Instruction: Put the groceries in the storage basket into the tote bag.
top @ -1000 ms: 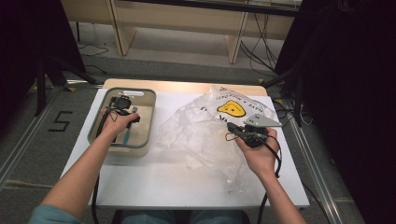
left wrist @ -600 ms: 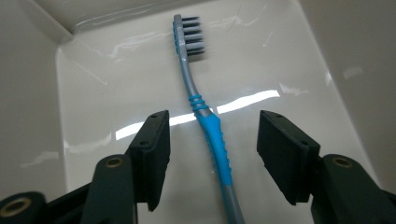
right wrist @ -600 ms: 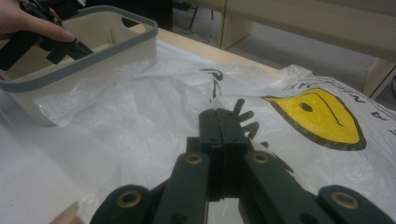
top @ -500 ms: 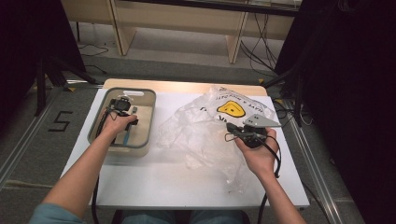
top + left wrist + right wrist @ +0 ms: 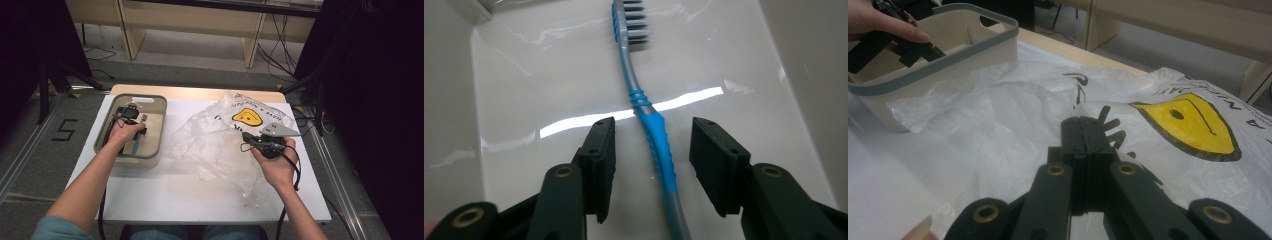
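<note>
A blue and grey toothbrush (image 5: 656, 135) lies on the floor of a beige bin (image 5: 162, 125), its bristles at the far end. My left gripper (image 5: 652, 127) reaches down into the bin and straddles the handle. Its jaws have just been closing, but a gap shows on each side, so it is open. From above, the left gripper (image 5: 139, 135) sits over the toothbrush (image 5: 136, 146). My right gripper (image 5: 1083, 122) is shut, its tip against a crumpled clear plastic bag (image 5: 998, 115) with a yellow face print. I cannot tell whether film is pinched.
The bin (image 5: 948, 65) stands at the left of the white table (image 5: 190, 195). The bag (image 5: 215, 140) spreads over the middle and right, with the right gripper (image 5: 246, 136) at its right part. Wooden shelving stands beyond the table's far edge.
</note>
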A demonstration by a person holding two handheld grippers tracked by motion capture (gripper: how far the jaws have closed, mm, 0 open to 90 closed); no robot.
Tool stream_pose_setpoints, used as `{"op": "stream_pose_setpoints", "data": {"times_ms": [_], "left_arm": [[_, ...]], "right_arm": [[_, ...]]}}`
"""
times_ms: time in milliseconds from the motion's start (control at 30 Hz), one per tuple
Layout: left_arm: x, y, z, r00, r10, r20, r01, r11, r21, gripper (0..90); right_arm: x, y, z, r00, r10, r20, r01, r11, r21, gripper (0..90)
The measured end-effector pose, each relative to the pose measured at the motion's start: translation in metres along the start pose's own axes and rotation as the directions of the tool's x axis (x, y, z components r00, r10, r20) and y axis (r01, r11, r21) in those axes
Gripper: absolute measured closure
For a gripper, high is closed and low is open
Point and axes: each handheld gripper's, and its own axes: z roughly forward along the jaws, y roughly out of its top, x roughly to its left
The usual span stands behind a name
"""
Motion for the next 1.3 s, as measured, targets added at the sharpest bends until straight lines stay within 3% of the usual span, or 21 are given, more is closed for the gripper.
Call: {"op": "stream_pose_setpoints", "data": {"times_ms": [333,500,867,1300], "left_arm": [[0.0009,0.0016,-0.0005,1.0,-0.005,-0.005,0.005,0.9999,0.014,63.4],[-0.0015,0.0047,-0.0013,0.9999,0.012,-0.007,-0.012,0.9987,0.049,68.2],[-0.0043,0.0074,-0.001,0.9998,0.0,-0.02,0.002,0.9971,0.076,76.7],[-0.0026,0.0089,-0.0008,0.9994,-0.027,-0.02,0.029,0.9957,0.088,79.5]], "right_arm": [[-0.0001,-0.0002,0.0005,1.0,0.0,-0.001,0.0,1.0,0.001,90.0],[-0.0002,-0.0004,0.0006,1.0,0.0,-0.001,0.0,1.0,0.001,90.0],[-0.0003,-0.0009,0.0,1.0,0.002,-0.004,-0.002,1.0,0.001,90.0],[-0.0008,-0.0015,-0.0005,1.0,0.003,-0.002,-0.003,1.0,0.005,90.0]]}}
